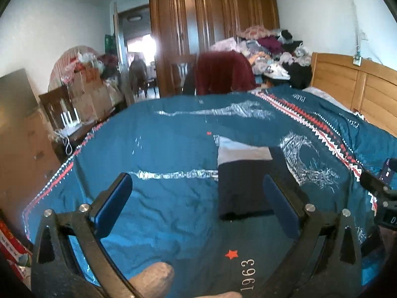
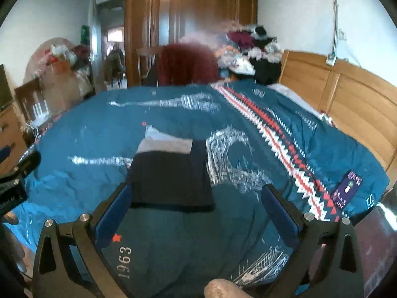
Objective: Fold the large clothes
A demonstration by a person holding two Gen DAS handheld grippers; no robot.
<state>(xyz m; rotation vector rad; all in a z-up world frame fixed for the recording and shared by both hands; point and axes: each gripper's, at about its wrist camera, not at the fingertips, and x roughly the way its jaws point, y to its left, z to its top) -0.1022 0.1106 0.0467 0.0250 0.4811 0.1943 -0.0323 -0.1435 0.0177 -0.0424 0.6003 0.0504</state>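
So, left wrist view first: your left gripper (image 1: 198,206) hangs over the bed (image 1: 161,149) w/ jaws spread wide, nothing between them. The folded garment (image 1: 242,186), dark navy w/ a pale grey band at its far end, lies flat on the teal bedspread around mid-bed, just ahead of the right-hand finger (image 1: 280,211). It already looks like a tidy rectangle, edges roughly squared. Your other tool (image 1: 382,198) pokes in at the right edge of this view.

Right wrist view: right gripper (image 2: 196,211) is also spread apart and empty, hovering low over the near edge of the bed. Same garment sits just beyond the fingertips, nearer the left finger (image 2: 114,213). A phone (image 2: 347,188) rests by the bed's right edge, well apart from the garment.

Progress, as a guess: this piece looks about done; maybe one last fold or a smoothing pass at most. The clothes pile (image 1: 273,49) at the bed's far corner by the headboard (image 1: 359,87) suggests plenty left to fold.
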